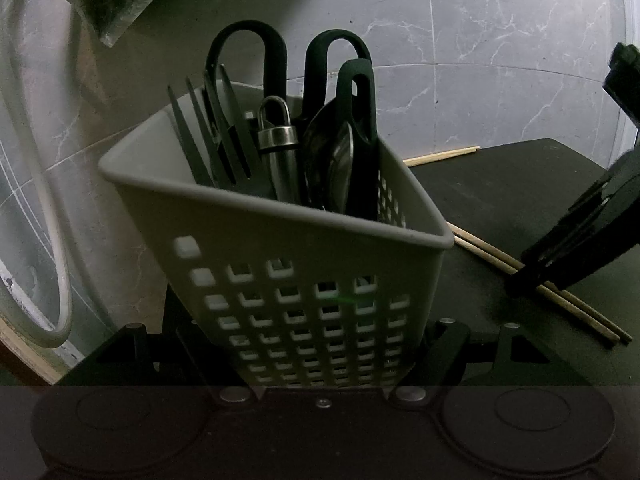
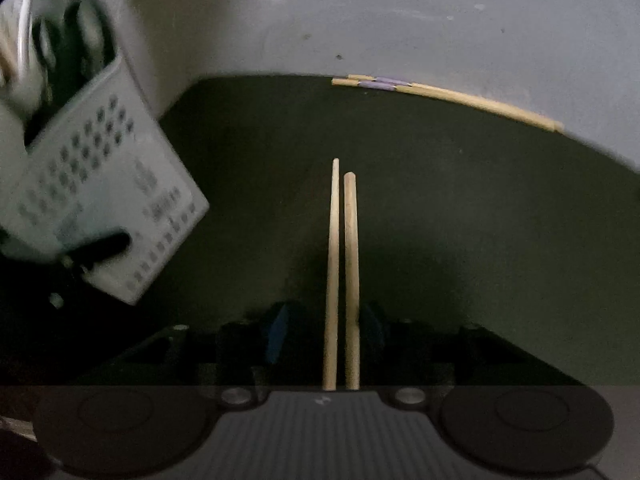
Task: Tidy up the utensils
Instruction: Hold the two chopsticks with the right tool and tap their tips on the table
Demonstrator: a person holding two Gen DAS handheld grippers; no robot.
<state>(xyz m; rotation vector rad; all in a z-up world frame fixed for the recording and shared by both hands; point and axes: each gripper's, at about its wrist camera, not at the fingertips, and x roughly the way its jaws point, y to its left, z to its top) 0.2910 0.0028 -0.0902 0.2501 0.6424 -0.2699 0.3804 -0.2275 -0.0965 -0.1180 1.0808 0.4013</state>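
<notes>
Caddy (image 1: 304, 248): clamped in left jaws. Chopstick pair (image 2: 342, 264) beside caddy: between right jaws, grip unclear; pinch both evenly.

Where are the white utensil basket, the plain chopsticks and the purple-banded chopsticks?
white utensil basket (image 1: 312, 240): left wrist view, front perforated wall.
plain chopsticks (image 2: 351, 256): right wrist view, mid-shaft of the right stick.
purple-banded chopsticks (image 2: 460, 98): right wrist view, wooden shaft at the mat's far edge.
</notes>
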